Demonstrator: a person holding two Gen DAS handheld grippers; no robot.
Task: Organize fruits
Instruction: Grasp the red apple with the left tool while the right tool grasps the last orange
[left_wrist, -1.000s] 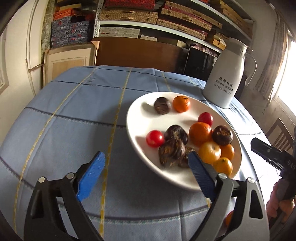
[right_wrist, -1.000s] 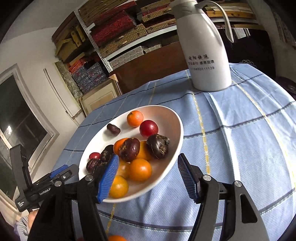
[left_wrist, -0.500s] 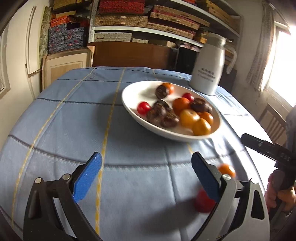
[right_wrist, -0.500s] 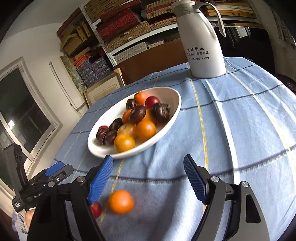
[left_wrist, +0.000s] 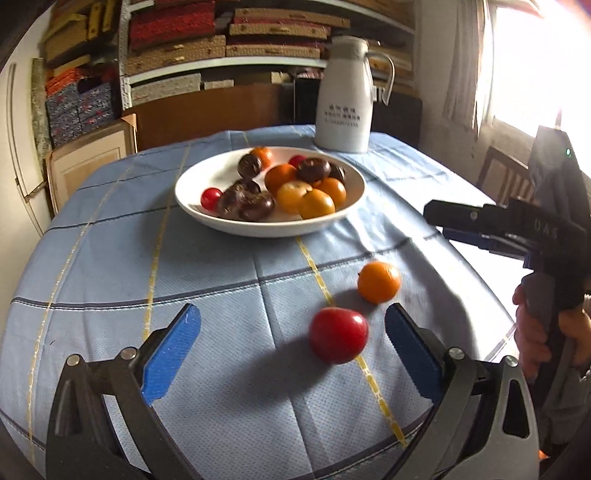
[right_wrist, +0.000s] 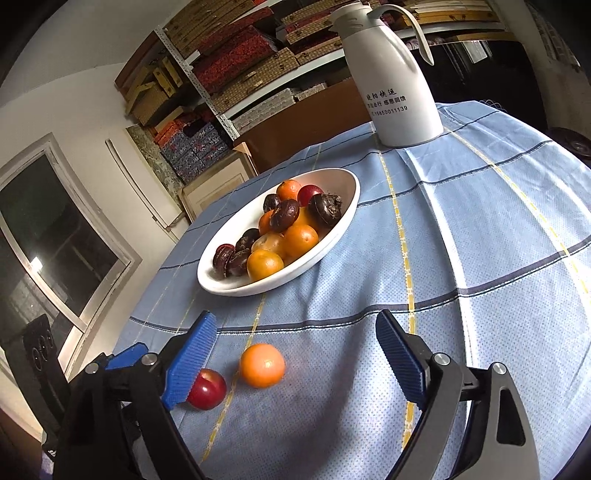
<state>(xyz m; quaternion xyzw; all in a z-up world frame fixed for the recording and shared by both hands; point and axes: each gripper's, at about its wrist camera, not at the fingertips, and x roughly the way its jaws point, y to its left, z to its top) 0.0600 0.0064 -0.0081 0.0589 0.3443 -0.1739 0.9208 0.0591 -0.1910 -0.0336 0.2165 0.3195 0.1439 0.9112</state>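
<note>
White jug printed with Chinese characters and 15850011139, white bowl of fruits, loose orange and red fruit on blue cloth, left gripper and right gripper gaping, empty, right's body lettered perhaps "DAS"

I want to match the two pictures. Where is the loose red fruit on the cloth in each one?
Left wrist view: loose red fruit low, right of center, near the orange fruit.
Right wrist view: lower left, partly behind a blue tool finger.
Shared landmark: white jug behind the bowl.
</note>
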